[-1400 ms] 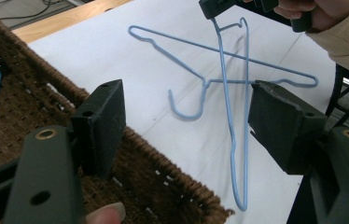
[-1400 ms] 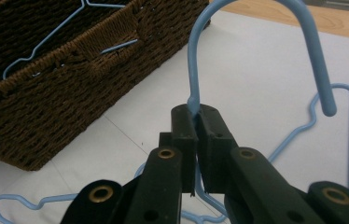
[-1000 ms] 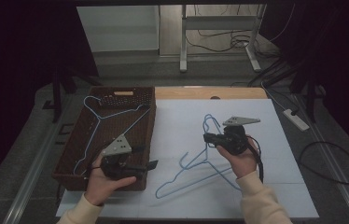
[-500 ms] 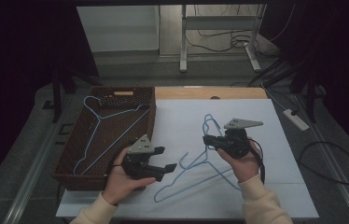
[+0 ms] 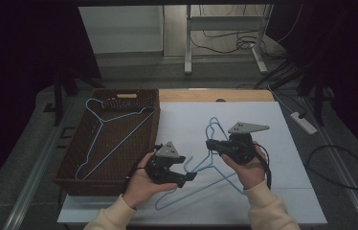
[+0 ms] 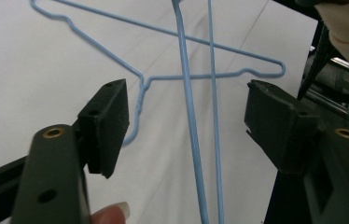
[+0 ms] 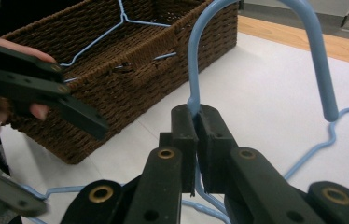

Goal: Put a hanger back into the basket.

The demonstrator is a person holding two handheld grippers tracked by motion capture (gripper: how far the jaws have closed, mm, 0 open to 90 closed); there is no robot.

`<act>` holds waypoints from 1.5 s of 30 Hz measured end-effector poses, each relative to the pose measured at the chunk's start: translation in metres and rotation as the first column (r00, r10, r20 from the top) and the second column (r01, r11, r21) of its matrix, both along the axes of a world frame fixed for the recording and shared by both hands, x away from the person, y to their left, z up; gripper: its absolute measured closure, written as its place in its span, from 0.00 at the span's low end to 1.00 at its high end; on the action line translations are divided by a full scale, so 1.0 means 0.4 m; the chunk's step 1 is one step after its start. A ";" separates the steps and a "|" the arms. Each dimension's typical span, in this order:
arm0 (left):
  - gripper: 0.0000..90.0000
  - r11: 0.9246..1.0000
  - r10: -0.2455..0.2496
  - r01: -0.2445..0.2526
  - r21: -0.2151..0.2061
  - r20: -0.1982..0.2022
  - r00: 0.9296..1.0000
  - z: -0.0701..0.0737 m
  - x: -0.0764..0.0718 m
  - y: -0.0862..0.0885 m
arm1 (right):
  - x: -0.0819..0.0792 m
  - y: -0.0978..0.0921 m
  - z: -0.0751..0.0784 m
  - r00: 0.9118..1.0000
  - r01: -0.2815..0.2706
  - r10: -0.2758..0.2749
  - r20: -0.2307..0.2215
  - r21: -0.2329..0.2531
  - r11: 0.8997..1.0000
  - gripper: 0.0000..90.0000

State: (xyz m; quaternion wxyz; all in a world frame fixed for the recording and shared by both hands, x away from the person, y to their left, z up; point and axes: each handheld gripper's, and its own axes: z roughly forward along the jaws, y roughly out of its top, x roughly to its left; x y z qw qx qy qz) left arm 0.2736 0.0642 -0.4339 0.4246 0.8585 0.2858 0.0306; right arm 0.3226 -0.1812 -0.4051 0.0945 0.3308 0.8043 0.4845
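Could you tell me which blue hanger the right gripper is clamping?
The upper hanger on the white sheet, gripped just below its hook; another lies beneath, a third in the basket.

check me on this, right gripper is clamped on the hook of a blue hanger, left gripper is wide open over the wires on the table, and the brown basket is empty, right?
One thing is off: the brown basket isn't empty. The high view shows another blue hanger lying inside it. The rest holds: the right gripper is clamped on the hook of a blue hanger, and the left gripper is wide open over the wires on the table.
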 end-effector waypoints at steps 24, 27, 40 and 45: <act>0.95 0.999 -0.011 0.013 0.041 -0.052 0.999 -0.022 0.016 -0.024 | -0.020 0.011 0.025 0.999 -0.048 0.047 0.024 0.052 0.997 0.96; 0.95 0.999 0.001 0.000 0.033 -0.041 0.999 -0.016 0.013 -0.022 | -0.023 0.008 0.032 0.998 -0.058 0.055 0.040 0.077 0.995 0.95; 0.95 0.996 0.058 -0.058 -0.065 -0.004 0.998 0.043 0.008 0.029 | -0.051 -0.028 0.060 0.985 -0.030 0.010 0.173 0.115 0.993 0.44; 0.95 0.990 0.094 -0.093 -0.106 0.006 0.996 0.063 0.014 0.071 | -0.066 -0.056 0.069 0.978 -0.012 -0.014 0.209 0.122 0.992 0.40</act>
